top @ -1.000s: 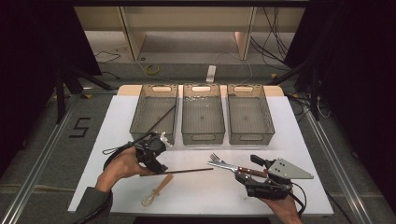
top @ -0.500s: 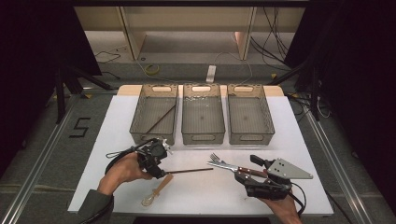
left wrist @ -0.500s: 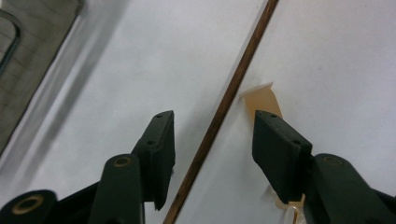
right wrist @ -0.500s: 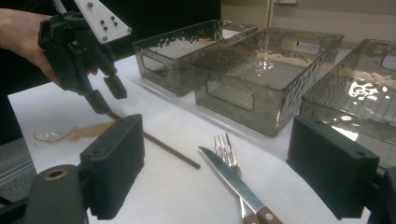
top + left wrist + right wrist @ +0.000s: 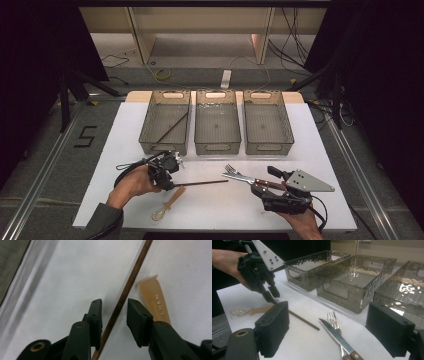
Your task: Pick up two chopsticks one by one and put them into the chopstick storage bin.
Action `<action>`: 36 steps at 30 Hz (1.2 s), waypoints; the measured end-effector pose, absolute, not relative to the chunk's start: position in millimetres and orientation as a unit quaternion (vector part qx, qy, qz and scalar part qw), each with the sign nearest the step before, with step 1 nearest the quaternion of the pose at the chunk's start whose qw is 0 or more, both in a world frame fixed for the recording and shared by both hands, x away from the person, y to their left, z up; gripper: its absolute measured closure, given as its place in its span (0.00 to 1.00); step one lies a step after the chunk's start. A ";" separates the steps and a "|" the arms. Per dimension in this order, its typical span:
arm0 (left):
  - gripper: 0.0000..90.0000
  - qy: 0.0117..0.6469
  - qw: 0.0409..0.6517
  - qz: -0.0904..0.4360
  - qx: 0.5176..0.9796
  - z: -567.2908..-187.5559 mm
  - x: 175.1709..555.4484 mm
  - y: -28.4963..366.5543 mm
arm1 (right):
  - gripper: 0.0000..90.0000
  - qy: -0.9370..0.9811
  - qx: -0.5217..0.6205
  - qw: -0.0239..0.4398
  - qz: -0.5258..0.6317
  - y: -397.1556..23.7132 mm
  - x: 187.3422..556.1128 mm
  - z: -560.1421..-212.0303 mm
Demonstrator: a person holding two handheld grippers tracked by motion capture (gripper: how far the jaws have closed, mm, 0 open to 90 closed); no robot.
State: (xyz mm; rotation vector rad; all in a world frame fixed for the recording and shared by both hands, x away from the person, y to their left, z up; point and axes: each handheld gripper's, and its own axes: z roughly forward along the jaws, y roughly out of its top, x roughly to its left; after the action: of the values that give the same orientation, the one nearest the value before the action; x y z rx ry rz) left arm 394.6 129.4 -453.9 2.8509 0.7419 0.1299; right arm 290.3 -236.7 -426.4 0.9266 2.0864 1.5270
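Closing on the brown chopstick (image 5: 124,296): left gripper (image 5: 114,307) jaws have just been narrowing, stick lies between them on the white table (image 5: 125,135), small gaps either side, pads not pressing yet. Spoon (image 5: 155,302) handle just beside one jaw. Right gripper (image 5: 337,322) jaws wide apart, nothing held; knife (image 5: 337,336) and fork (image 5: 333,318) lie ahead of it.

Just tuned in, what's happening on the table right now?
The left gripper is down over a thin brown chopstick lying on the white table, its jaws just closing around it but not yet pressing. A plastic spoon lies beside it. The right gripper waits open near a fork and knife. One chopstick already sits in the left tray.
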 end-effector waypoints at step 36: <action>0.93 0.196 0.082 0.029 0.977 -458.4 392.4 127.3 | 0.22 0.748 0.331 0.197 0.540 -236.9 291.3 -427.3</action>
State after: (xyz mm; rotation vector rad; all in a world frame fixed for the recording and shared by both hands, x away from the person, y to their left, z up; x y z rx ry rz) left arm 392.4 127.3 -458.4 2.9185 0.5846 0.0875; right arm 291.3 -236.9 -427.3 0.9257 2.0952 1.5130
